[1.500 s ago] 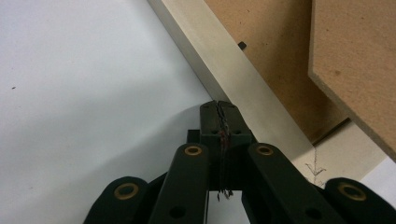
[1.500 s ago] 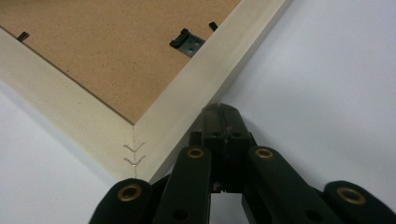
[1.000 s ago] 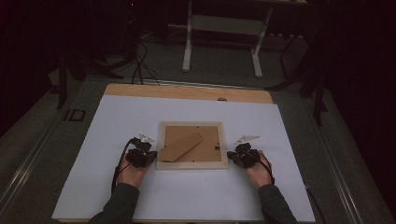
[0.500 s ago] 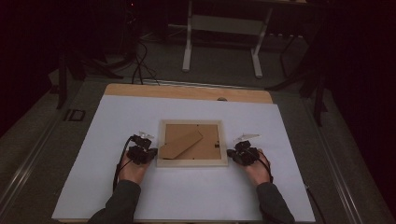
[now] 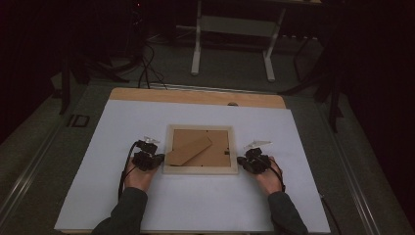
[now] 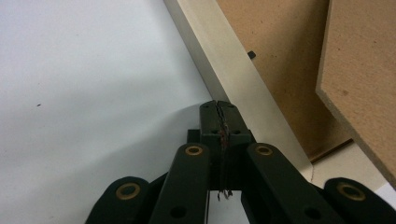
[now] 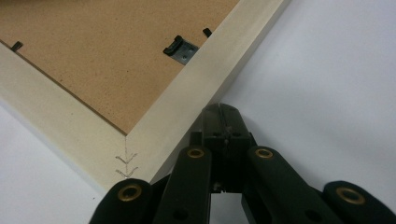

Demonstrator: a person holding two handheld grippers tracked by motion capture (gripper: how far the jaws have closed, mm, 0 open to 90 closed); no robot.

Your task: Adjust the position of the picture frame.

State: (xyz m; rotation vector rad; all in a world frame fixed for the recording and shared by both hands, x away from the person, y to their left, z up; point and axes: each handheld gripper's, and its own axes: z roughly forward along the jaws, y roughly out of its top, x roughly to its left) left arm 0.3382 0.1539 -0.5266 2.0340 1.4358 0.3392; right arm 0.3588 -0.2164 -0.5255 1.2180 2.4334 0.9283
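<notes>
Currently the picture frame [image 5: 200,169] lies face down at the middle of the white counter [image 5: 195,205], brown backing board [image 5: 208,147] up, its stand flap [image 5: 188,151] resting diagonally across it. Left gripper [image 5: 157,160]: jaws closed on nothing, tips at the frame's left rail. Right gripper [image 5: 241,160]: jaws closed, empty, tips touching the right rail near the near corner.

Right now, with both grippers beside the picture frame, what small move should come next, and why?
Probably press both grippers gently inward to square up the pale wooden picture frame, lying face down on the white table sheet. The left gripper and the right gripper are shut, one at each side edge, holding nothing, so they can only push.
</notes>
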